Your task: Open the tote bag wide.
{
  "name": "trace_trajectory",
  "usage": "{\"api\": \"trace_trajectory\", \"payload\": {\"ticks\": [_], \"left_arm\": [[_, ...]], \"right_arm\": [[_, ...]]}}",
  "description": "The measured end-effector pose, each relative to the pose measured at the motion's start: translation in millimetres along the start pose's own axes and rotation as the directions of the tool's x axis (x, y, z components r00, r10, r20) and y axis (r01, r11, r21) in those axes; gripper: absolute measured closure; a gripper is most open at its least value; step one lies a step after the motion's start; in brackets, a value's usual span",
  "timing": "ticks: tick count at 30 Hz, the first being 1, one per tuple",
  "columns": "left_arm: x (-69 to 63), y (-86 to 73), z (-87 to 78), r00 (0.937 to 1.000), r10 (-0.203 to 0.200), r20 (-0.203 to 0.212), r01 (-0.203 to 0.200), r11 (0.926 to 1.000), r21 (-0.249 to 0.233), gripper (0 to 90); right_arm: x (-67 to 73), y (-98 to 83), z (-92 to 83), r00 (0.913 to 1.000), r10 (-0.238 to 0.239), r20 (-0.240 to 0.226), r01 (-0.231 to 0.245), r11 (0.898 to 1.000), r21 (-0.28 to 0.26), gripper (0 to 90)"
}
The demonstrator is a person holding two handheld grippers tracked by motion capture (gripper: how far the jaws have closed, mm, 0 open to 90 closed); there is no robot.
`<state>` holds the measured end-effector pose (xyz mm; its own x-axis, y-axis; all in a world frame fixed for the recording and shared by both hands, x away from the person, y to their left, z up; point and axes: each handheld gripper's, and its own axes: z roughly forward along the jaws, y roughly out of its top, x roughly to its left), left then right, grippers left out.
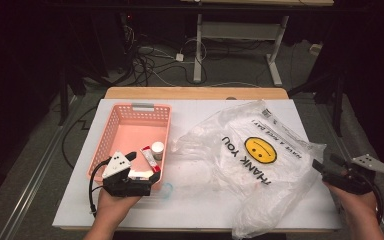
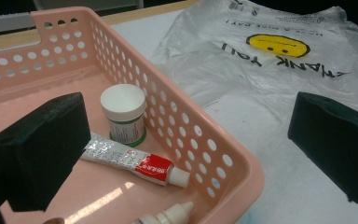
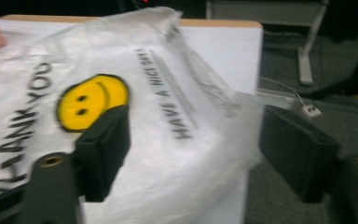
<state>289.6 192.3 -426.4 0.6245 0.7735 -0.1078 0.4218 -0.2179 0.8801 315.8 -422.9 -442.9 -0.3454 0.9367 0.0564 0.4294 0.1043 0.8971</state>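
Bag lies crumpled, centre-right of table, free of right gripper, fingers apart at bag's right edge. Left gripper, fingers apart, straddles basket corner, lower left. Risks: thin film slips from pinch; bag overhanging near edge slides off; left fingers nudge basket.

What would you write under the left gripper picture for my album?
Open left gripper straddling pink basket wall; jar, tube inside.

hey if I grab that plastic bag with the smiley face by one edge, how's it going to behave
The bag will probably go floppy and sag: it is thin, see-through film, already wrinkled and bunched on the table. It is likely light for its size. The glossy film may slip between jaws, and its edge overhanging the table's front could slide off if pushed.
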Motion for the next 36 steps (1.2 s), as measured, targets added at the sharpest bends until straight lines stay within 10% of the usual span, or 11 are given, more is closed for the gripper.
{"api": "trace_trajectory", "payload": {"ticks": [5,23,36], "left_arm": [[-0.5,1.0,1.2,0.9999,0.011,-0.002,-0.011,0.9999,-0.002,0.0],[-6.7,1.3,-0.7,0.9999,0.016,-0.001,-0.016,0.9998,0.011,0.0],[-5.2,0.4,0.1,0.9998,0.019,0.001,-0.019,0.9995,0.026,0.0]], "right_arm": [[31.6,2.7,7.2,0.9936,-0.053,-0.099,0.055,0.998,0.011,0.1],[117.4,44.6,53.7,0.9537,-0.173,-0.246,0.180,0.984,0.007,0.0],[147.9,50.7,84.0,0.9311,-0.181,-0.317,0.194,0.981,0.008,0.1]]}}
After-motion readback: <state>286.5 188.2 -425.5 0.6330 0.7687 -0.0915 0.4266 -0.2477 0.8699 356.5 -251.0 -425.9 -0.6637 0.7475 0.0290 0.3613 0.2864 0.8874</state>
